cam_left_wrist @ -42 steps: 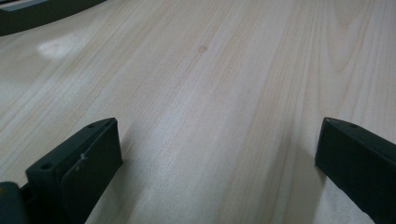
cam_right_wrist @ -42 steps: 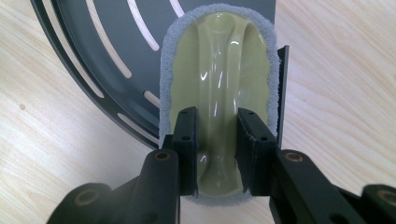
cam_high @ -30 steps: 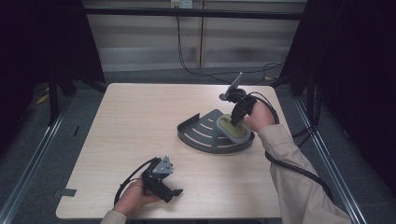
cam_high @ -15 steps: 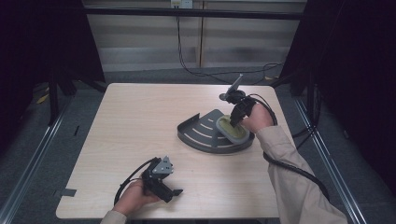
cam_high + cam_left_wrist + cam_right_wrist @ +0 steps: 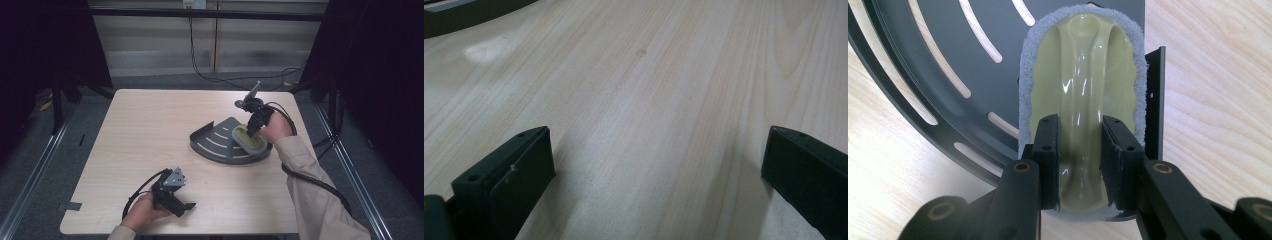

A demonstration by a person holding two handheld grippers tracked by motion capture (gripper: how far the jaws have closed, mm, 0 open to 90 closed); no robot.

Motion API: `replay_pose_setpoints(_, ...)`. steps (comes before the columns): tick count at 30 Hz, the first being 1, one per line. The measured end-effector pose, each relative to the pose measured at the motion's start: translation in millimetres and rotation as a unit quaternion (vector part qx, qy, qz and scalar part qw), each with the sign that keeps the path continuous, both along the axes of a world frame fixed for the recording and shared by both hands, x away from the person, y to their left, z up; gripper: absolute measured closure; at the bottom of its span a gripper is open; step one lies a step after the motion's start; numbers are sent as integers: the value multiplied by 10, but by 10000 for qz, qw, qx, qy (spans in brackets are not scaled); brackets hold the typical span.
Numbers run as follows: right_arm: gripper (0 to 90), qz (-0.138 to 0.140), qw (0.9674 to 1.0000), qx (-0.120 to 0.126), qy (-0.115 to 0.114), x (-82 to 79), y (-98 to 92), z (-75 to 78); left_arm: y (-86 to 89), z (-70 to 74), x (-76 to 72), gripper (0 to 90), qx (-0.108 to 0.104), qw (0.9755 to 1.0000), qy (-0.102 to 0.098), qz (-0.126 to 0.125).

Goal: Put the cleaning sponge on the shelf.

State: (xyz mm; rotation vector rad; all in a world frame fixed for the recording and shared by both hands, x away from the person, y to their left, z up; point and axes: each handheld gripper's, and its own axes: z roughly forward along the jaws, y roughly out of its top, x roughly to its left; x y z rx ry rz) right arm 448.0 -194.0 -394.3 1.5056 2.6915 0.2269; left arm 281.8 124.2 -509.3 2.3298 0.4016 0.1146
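**A Soft Scrubber Held by Its Shiny Handle**

The right gripper (image 5: 1078, 150) was clamped on the scrubber (image 5: 1083, 95). Its two black jaws pinched the raised ridge that ran down the middle of the yellow-green top. In the right gripper view the scrubber sat in the middle of the frame, on the flat floor of the dark grey slotted tray (image 5: 948, 65). In the high view the scrubber (image 5: 248, 138) lay at the right end of the tray (image 5: 215, 145), a little right of the middle of the frame, on the wooden table (image 5: 150, 125).

The top of the scrubber looked hard, smooth and shiny, so it could be slippery. The grey fuzzy pad around its edge looked soft and squashy. The whole thing was probably light. The ridge looked like the best place to hold, because it was stiff and narrow and fit between the jaws. Squeezing the soft edge would likely just bend it.

The left gripper (image 5: 172, 192) rested at the lower left of the high view, in the person's left hand (image 5: 142, 212). Its jaws stood wide apart with only bare table between them.
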Motion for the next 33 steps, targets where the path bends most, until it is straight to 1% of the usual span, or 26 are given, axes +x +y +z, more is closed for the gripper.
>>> replay_pose_setpoints(8,710,13,10000,-46,14,4,18,-40,0,0,0,0,-2,10000,0,2)
replay_pose_setpoints(16,709,12,10000,-26,11,8,11,-59,0,-1,0,0,-5,10000,-3,2)
replay_pose_setpoints(17,709,0,10000,-35,15,7,9,-62,2,2,2,0,18,10000,-4,-16)
replay_pose_setpoints(18,709,-5,10000,-27,4,5,6,-68,0,-1,0,0,-9,10000,4,-3)
replay_pose_setpoints(21,709,-30,10000,-8,-9,7,-17,-89,2,1,2,0,15,10000,-5,-18)
replay_pose_setpoints(28,709,-74,10000,2,-9,11,-46,-127,0,-1,-1,0,-4,10000,-2,4)
replay_pose_setpoints(33,709,-84,10000,-6,18,11,-60,-153,0,-1,-1,0,-4,10000,-1,5)
